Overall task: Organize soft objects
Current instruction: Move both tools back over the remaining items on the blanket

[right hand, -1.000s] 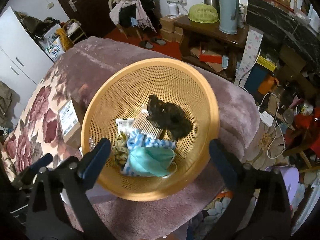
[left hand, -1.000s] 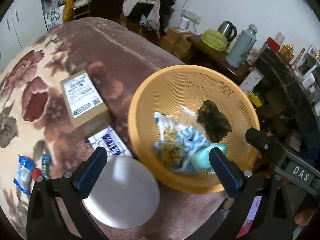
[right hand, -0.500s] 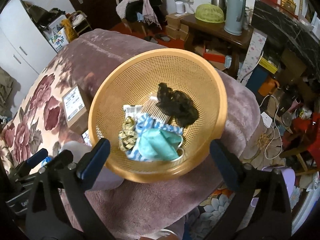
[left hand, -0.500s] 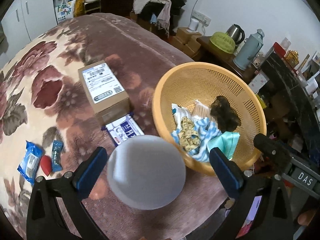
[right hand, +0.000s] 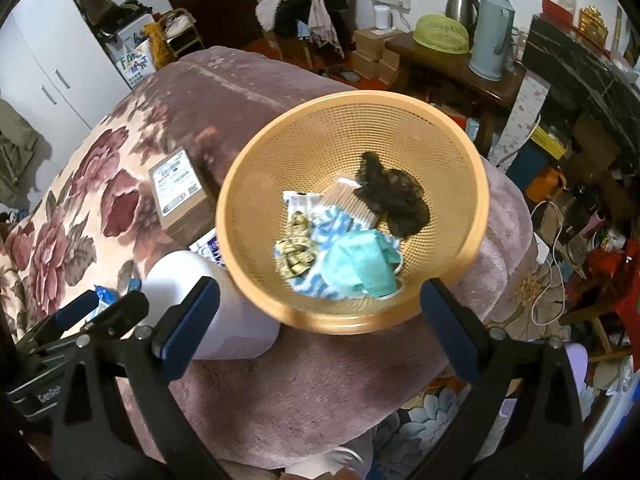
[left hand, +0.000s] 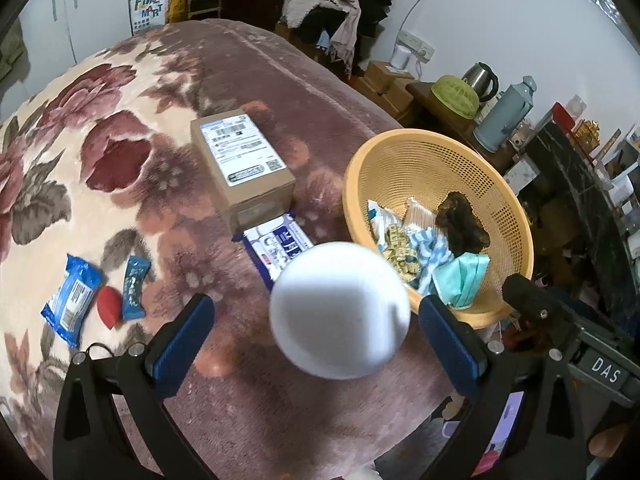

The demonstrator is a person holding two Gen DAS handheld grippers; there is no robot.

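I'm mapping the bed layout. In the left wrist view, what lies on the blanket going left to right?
Blue packet → red piece → small blue wrapper → cardboard box → orange basket.

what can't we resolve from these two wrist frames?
- White round object: blurred in the left wrist view, partly behind the right gripper finger in the right wrist view; what it is and what supports it are unclear.
- Blue-and-white packet: partly covered by the cardboard box and that object; print too small.
- Basket: near rim motion-blurred; striped cloth mostly buried under the teal mask.
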